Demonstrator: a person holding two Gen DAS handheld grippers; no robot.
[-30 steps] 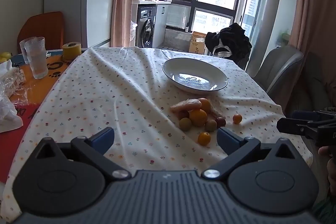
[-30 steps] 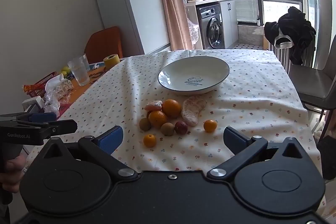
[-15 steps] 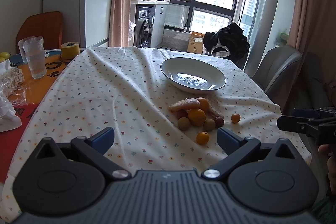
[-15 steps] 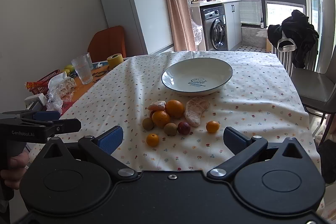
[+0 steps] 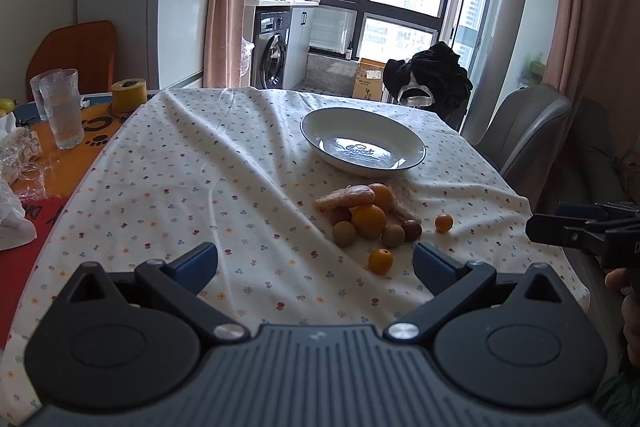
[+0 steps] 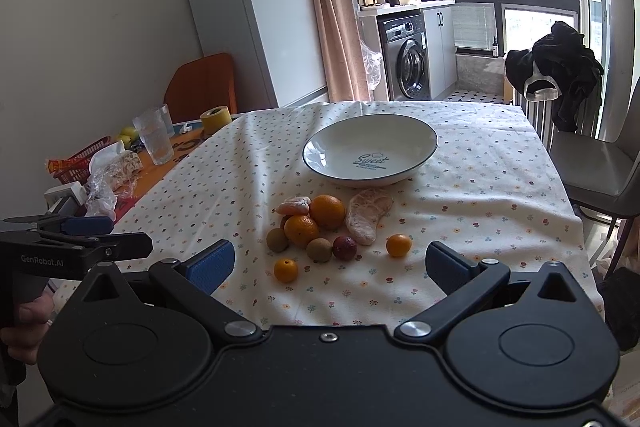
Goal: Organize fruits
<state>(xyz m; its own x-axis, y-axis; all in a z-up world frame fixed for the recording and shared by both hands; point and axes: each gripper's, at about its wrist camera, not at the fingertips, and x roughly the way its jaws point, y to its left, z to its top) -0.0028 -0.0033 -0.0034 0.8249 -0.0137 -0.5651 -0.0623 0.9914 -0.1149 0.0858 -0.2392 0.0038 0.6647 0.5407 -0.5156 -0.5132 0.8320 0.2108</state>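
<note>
The left tongs (image 5: 314, 267) stand wide with nothing between the blue pads (image 5: 196, 262), low over the near edge of the bench (image 5: 200, 163); their housing fills the bottom of that view and hides the cloth beneath. The right tongs (image 6: 327, 265) are likewise wide and empty. In the left view the right tongs appear only as a dark arm cut off at 3 o'clock, with part of a hand (image 5: 624, 291) below; in the right view the left tongs jut in at 9 o'clock, a hand (image 6: 24, 323) gripping the handle, half out of frame. Ahead of both, at 12 o'clock, the fruits lie in a loose cluster on the flowered cloth: two oranges (image 6: 327, 211) touching, a peeled segment (image 6: 294, 206) against them, a pale netted piece (image 6: 368, 213) at 1 o'clock, two brown-green fruits (image 6: 319, 249), and a dark red one (image 6: 345, 247). Another reddish fruit is mostly hidden behind the oranges. Two kumquats (image 6: 285, 269) lie apart, one nearest the tongs, one at 2 o'clock. Beyond the cluster sits the plate (image 6: 320, 147), holding no fruit. At 10 o'clock are glasses (image 6: 154, 139) and a yellow tape roll (image 6: 215, 117), with crumpled wrappers hard to make out.
</note>
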